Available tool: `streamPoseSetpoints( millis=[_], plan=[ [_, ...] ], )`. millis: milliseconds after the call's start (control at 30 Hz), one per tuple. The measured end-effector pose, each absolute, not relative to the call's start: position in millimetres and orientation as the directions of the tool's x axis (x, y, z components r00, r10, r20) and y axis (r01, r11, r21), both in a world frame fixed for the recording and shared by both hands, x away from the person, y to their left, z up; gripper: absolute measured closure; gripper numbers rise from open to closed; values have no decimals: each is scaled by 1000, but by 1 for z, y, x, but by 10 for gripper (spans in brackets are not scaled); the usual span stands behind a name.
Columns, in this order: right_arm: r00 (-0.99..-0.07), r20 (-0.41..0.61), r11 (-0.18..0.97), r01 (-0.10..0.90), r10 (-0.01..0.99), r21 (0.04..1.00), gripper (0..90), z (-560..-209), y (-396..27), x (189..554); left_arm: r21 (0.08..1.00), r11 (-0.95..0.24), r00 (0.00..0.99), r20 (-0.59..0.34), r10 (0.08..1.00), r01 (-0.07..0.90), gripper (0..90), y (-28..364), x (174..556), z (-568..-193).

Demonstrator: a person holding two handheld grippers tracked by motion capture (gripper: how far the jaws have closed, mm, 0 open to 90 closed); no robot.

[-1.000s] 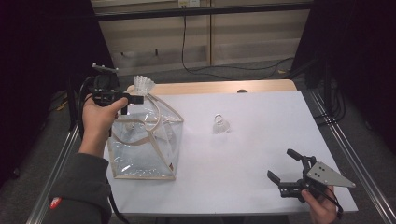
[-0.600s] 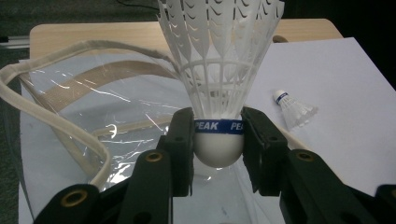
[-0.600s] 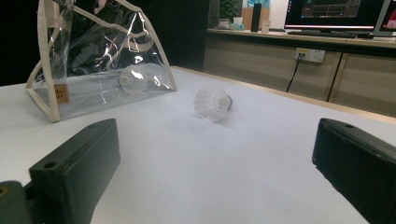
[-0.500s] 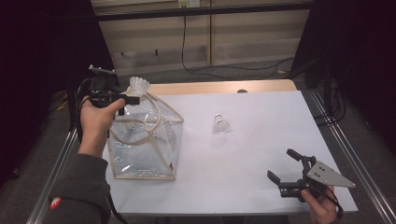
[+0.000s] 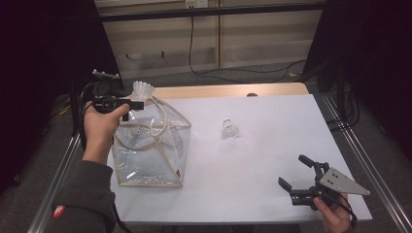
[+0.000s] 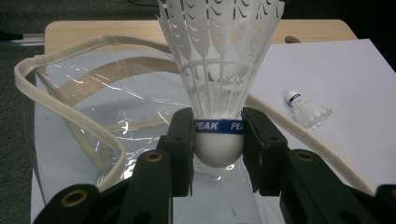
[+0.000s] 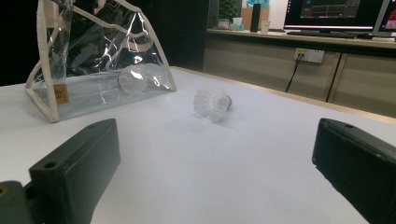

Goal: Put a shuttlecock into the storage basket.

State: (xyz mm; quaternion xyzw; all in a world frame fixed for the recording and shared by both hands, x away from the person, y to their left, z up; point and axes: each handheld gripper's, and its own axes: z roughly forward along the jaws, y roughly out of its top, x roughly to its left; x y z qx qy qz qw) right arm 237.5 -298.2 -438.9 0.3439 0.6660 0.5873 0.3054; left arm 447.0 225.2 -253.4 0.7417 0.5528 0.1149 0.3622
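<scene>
Far left in the high view: left gripper (image 5: 137, 105) raised over the top of a clear bag (image 5: 150, 150), pinching a white shuttlecock (image 5: 142, 91) by its cork. In the left gripper view, jaws pressed against both sides of the rounded cork at the blue band, feather skirt fanning upward, bag's open mouth and cream-coloured strap (image 6: 70, 119) directly below. Bag standing on the left part of the white surface (image 5: 272, 131), transparent with pale trim along the edges; another shuttlecock (image 7: 133, 78) visible through its wall in the right gripper view.

Near the middle of the surface, well apart from the bag: second loose shuttlecock (image 5: 230, 130), lying on its side, also seen at the right in the left gripper view (image 6: 306, 109).

Far right, close to the near edge: right gripper (image 5: 297, 175) held low over the surface, jaws spread wide with nothing between them, grey three-cornered plate (image 5: 342, 181) on top.
</scene>
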Motion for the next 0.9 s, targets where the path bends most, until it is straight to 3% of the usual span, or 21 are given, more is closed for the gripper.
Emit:
streamPoseSetpoints(
  millis=[900],
  plan=[
    [-578,-5,76,99,816,992,7,-439,-298,238,651,-112,329,-222,918,751,657,233,449,-264]
  ],
)
